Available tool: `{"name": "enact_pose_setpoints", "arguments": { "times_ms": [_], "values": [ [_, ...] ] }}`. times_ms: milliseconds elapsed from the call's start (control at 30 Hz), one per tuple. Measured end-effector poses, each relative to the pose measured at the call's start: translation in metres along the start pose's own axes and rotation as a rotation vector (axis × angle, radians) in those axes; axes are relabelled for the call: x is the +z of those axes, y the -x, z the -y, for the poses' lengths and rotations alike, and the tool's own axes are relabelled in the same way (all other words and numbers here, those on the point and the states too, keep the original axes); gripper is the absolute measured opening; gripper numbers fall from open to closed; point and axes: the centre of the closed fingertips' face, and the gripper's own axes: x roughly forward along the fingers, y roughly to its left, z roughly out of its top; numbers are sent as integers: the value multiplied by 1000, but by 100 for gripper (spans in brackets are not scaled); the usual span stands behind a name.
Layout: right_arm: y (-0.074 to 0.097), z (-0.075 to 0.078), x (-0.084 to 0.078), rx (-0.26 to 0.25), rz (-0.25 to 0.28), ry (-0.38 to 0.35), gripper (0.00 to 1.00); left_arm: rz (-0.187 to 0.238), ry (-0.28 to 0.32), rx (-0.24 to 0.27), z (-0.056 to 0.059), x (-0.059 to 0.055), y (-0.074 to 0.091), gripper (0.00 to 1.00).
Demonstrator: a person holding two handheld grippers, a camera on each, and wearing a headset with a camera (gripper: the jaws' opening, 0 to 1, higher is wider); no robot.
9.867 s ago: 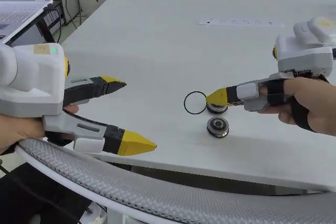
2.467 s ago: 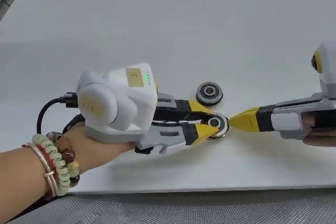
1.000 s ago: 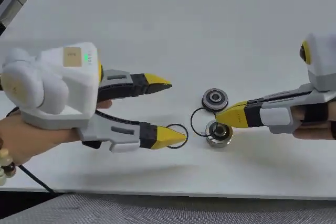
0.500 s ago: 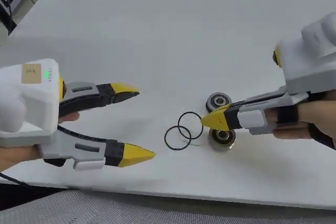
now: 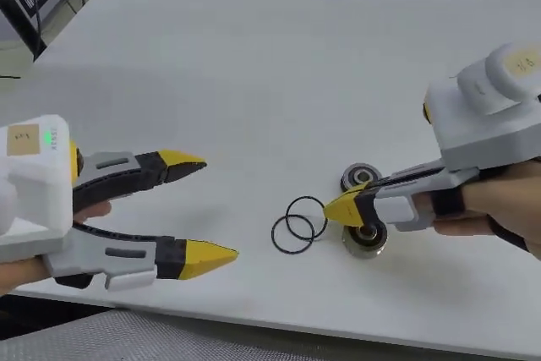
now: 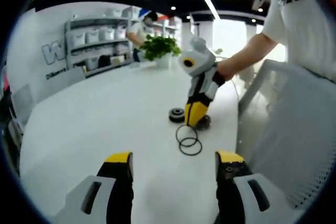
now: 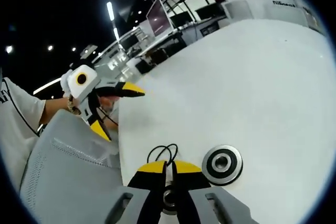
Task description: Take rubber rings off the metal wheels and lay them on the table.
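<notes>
from my head i see the white table [image 5: 254,65]. my left gripper [image 5: 207,207] is on the left, its jaws wide apart with nothing in them, well apart from the rest. two rubber rings [image 5: 297,226] lie flat on the table, one lapping over the other. my right gripper [image 5: 342,207] is pinched closed and grips nothing. its yellow tip is over the near wheel [image 5: 368,239], just right of the rings. the far wheel [image 5: 362,177] sits just behind.

in the left gripper view my own two jaws stand apart at the bottom. ahead of them lie the rubber rings [image 6: 189,140], then the right gripper [image 6: 197,115] with the far wheel [image 6: 177,114] beside it.

in the right gripper view my jaws meet in the middle. the near wheel [image 7: 169,198] peeks from under them, the far wheel [image 7: 222,164] is to the right, and the rubber rings [image 7: 160,153] are just past the tips. the left gripper [image 7: 119,113] gapes above the grey chair back [image 7: 68,171].
</notes>
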Motion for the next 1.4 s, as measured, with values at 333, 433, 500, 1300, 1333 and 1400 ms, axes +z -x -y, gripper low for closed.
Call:
{"name": "enact_pose_setpoints", "arguments": {
  "times_ms": [333,433,500,1300,1333,1400],
  "values": [
    [10,3,4,-34,-20,95,11,6,-21,5,-6,9,0,63],
    [19,7,10,-49,11,97,11,9,-32,5,-11,14,-4,63],
    [26,11,13,-63,30,106,11,15,-38,1,-13,18,-7,62],
    [60,51,0,-165,96,126,15,41,-162,-156,-14,71,-84,58],
    [60,52,-1,-167,95,126,15,41,-166,-162,-14,73,-89,57],
    [59,54,-3,-169,92,130,15,43,-172,-175,-12,75,-96,57]
  ]
}}
